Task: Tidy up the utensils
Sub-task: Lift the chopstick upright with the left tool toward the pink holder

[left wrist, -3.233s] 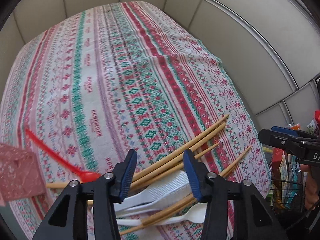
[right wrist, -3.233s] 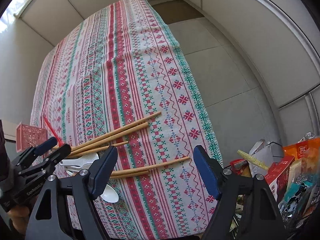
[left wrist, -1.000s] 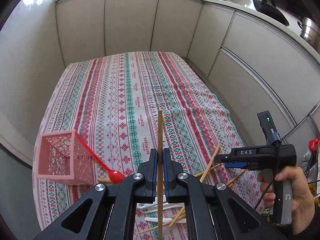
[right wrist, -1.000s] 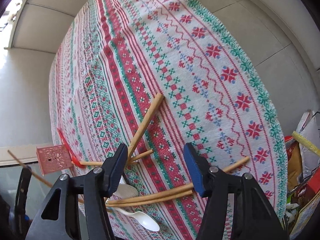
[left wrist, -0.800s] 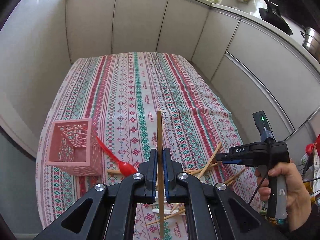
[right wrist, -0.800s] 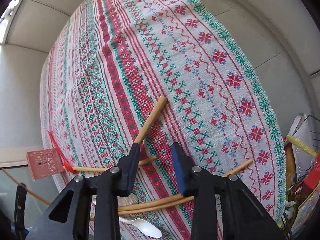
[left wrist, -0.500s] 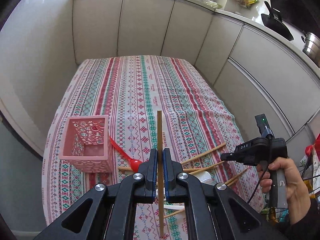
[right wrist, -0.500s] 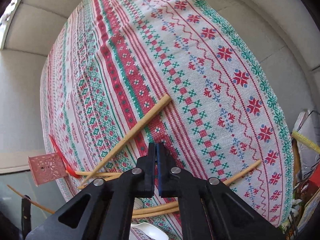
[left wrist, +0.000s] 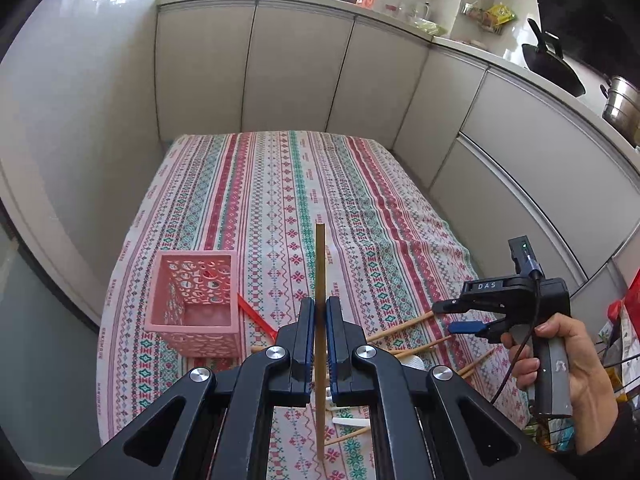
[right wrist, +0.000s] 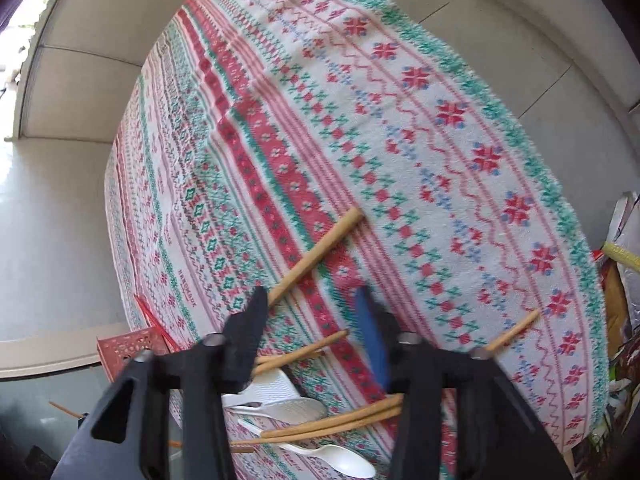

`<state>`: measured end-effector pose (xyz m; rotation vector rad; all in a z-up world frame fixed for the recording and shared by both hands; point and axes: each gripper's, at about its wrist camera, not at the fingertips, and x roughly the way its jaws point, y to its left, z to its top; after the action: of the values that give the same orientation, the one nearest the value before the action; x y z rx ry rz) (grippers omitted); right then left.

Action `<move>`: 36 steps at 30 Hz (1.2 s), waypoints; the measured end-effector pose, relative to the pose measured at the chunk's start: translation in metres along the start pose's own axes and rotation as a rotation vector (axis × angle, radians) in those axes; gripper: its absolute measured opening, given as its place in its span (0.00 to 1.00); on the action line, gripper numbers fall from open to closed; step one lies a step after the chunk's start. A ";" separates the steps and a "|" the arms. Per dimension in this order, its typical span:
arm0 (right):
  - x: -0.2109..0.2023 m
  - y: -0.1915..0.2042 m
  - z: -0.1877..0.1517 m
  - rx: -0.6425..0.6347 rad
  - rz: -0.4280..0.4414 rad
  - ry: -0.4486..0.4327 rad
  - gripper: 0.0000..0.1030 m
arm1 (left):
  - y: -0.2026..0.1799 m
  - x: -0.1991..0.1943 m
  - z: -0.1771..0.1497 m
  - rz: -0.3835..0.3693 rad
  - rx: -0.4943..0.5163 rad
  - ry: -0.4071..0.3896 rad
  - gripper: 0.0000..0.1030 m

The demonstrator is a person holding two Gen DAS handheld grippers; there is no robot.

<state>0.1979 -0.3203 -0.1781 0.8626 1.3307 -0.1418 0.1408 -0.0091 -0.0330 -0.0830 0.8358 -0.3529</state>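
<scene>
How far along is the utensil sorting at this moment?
Early. Done: nothing clearly; the pink basket looks empty, and a red spoon lies beside it. In hand: the left gripper is shut on one chopstick, held upright. The right gripper is opening over the pile, nothing between its jaws. Left: the loose chopsticks and white plastic spoons on the tablecloth.

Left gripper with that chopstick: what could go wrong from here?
The left gripper pinches the chopstick mid-length, so it could pivot and miss the pink basket. The red spoon leans against that basket and could be knocked. The right gripper, opening with nothing between its jaws, may scatter the loose chopsticks.
</scene>
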 end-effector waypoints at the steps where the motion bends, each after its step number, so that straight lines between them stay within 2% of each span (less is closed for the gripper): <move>1: 0.004 0.004 0.000 -0.007 -0.008 0.007 0.52 | 0.001 -0.004 0.000 0.007 0.001 -0.012 0.05; 6: 0.017 0.024 0.003 -0.054 -0.093 0.003 0.49 | 0.010 -0.016 0.000 0.024 -0.005 -0.043 0.05; 13: 0.038 0.066 0.002 -0.157 -0.246 -0.038 0.46 | 0.033 -0.014 0.000 0.025 -0.066 -0.040 0.05; 16: 0.043 0.078 0.000 -0.173 -0.298 -0.071 0.39 | 0.046 -0.012 0.000 0.023 -0.115 -0.038 0.05; 19: 0.047 0.083 0.003 -0.157 -0.313 -0.089 0.32 | 0.054 -0.009 0.000 0.037 -0.134 -0.038 0.06; 24: 0.054 0.087 0.015 -0.121 -0.292 -0.107 0.16 | 0.060 -0.011 -0.002 0.041 -0.140 -0.050 0.05; 28: 0.052 0.081 0.020 -0.110 -0.225 -0.110 0.13 | 0.068 -0.016 -0.002 0.054 -0.148 -0.070 0.05; 30: 0.049 0.073 0.021 -0.092 -0.154 -0.100 0.09 | 0.073 -0.018 -0.002 0.062 -0.158 -0.082 0.05; 36: 0.027 0.078 0.010 -0.109 -0.045 -0.109 0.08 | 0.079 -0.033 0.000 0.068 -0.179 -0.135 0.05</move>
<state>0.2557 -0.2624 -0.1660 0.7239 1.2447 -0.1481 0.1424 0.0764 -0.0259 -0.2419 0.7333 -0.2061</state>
